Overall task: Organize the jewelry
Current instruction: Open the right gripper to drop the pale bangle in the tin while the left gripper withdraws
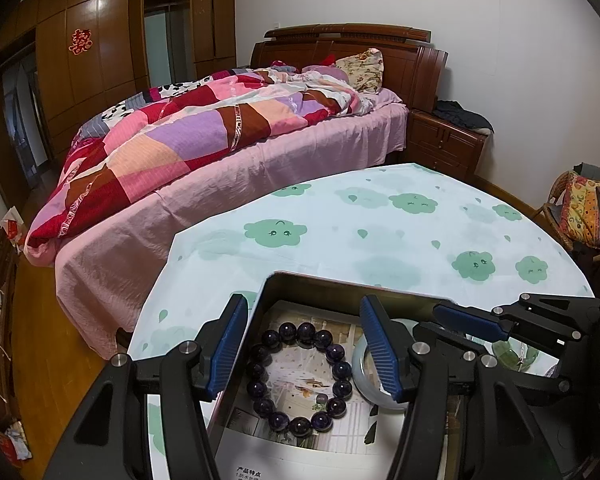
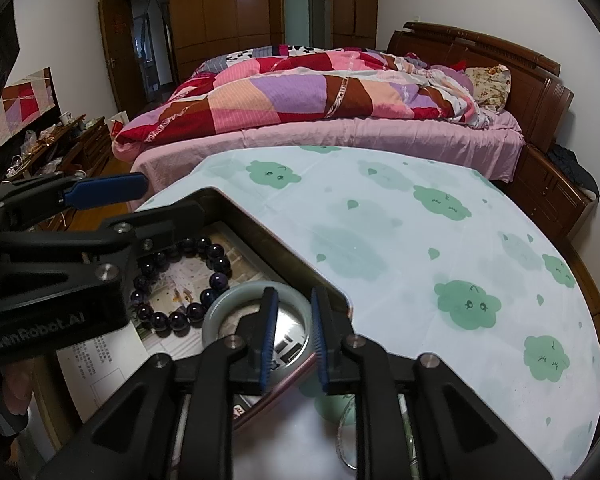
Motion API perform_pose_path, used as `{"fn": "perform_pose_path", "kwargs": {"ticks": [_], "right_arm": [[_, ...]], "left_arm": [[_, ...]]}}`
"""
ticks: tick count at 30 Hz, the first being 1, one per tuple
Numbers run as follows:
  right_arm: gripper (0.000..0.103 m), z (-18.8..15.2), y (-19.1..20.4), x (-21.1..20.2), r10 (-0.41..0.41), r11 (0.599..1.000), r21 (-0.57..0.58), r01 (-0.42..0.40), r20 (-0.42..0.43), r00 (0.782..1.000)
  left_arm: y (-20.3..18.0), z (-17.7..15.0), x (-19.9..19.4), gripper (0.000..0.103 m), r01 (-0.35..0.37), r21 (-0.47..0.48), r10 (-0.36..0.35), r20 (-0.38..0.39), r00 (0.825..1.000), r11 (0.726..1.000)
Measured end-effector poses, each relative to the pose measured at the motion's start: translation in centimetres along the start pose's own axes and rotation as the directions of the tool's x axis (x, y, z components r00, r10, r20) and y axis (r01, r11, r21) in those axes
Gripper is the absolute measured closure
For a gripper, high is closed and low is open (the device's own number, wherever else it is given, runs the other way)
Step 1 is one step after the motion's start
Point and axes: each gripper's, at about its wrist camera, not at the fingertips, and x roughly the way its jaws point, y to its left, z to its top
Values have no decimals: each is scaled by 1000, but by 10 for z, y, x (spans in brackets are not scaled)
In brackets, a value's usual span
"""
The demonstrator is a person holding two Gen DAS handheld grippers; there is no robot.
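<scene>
Tray: shallow rectangular metal tray (image 1: pixel 320 280) on the cloud-print bench (image 1: pixel 380 216).
Stowed: dark purple round-bead bracelet (image 1: pixel 300 380) lies flat inside; pale green jade bangle (image 2: pixel 220 300) just beside it, also inside.
Left gripper (image 1: pixel 304 348): jaws apart above the bracelet, gripping nothing.
Right gripper (image 2: pixel 292 340): jaws narrowly apart, straddling the bangle's rim; contact unclear.
Remaining: judged nearly finished; a clear ring (image 2: pixel 346 432) lies outside, blurred.
</scene>
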Motion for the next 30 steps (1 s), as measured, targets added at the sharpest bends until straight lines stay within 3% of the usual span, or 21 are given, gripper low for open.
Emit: {"fn": "perform_pose_path", "kwargs": {"ticks": [7,9,11,15,19,25,30], "right_arm": [[70,2,4,-1,14,1000,-11,-14,0,1000],[49,2,5,-5,13,1000,-8,-13,10,1000],[42,4,4,-16,11,1000,-2,-11,45,999],[38,2,-2,-43,3,1000,-20,-2,87,996],[32,-10,-29,-65,-22,999,33,19,99,995],[29,-45,-76,-90,-105,986,137,95,73,992],[28,-75,-91,-102,-112,976,193,101,49,992]], "left_arm": [[1,-1,0,44,-7,-1,7,-3,1000,1000],[3,-1,-3,44,-23,-9,23,9,1000,1000],[6,-1,-10,44,-36,-27,37,26,999,999],[8,-1,-40,43,-18,-53,23,87,996,998],[-2,-7,-61,38,-7,-43,12,123,992,999],[-40,-26,-76,37,61,-3,-60,121,991,998],[-68,-48,-81,38,103,33,-105,83,991,994]]}}
